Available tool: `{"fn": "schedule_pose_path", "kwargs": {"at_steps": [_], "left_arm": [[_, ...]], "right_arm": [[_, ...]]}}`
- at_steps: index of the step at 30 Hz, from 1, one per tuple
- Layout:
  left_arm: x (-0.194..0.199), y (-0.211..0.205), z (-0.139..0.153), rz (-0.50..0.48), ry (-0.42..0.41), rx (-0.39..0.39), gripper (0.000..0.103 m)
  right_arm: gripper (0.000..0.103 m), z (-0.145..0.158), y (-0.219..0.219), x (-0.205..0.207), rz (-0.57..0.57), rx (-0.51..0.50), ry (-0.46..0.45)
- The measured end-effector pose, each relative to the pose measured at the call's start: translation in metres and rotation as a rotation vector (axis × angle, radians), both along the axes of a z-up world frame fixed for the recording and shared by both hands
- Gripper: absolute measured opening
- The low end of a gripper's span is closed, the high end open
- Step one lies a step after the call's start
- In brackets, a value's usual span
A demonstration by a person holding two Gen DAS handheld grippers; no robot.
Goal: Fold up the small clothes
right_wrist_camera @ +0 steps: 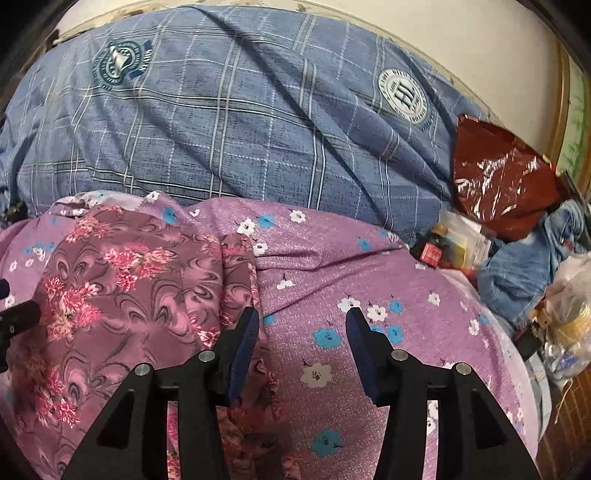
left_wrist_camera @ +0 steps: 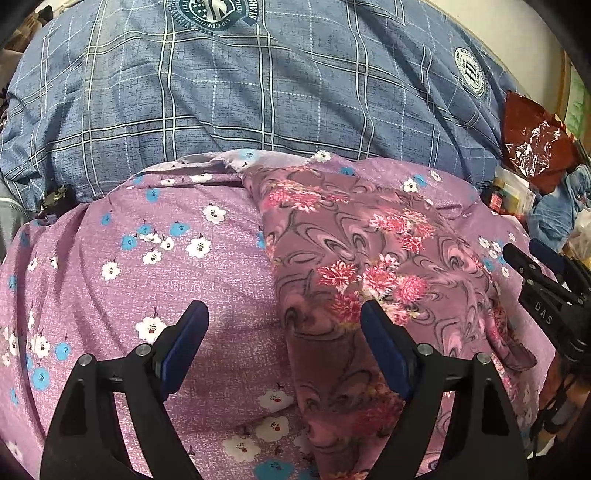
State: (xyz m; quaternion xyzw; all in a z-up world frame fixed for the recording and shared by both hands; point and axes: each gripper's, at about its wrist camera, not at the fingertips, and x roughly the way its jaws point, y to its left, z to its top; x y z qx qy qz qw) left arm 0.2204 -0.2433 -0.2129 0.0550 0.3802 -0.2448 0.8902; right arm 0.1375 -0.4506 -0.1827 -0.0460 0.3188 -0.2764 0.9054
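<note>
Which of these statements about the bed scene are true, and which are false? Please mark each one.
1. Both tools are open and hold nothing. True: left tool, right tool.
2. The mauve floral garment lies on a purple flowered sheet. True.
3. The quilt behind is plain green. False: it is a blue plaid quilt.
4. The garment hangs in the air. False: it lies on the sheet.
5. A shiny red bag lies at the right. True.

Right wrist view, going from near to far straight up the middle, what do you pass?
Right gripper, open → purple flowered sheet → blue plaid quilt → pale wall.
</note>
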Motion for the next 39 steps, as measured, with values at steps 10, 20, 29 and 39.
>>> {"fn": "schedule_pose_path", "kwargs": {"at_steps": [10, 20, 29, 39], "left_arm": [[0.001, -0.001, -0.001, -0.001, 0.004, 0.006, 0.085], [0.000, 0.003, 0.000, 0.011, -0.001, 0.004, 0.085], [0.002, 0.007, 0.001, 0.021, 0.003, -0.009, 0.085], [0.003, 0.007, 0.000, 0.022, 0.006, -0.007, 0.085]], "right_arm": [[0.051, 0.003, 0.008, 0.004, 0.018, -0.010, -0.008], [0.054, 0.006, 0.022, 0.009, 0.037, -0.019, -0.017], [0.054, 0.004, 0.028, 0.014, 0.042, -0.017, -0.008], [0.054, 0.001, 0.027, 0.013, 0.041, -0.020, 0.001]]}}
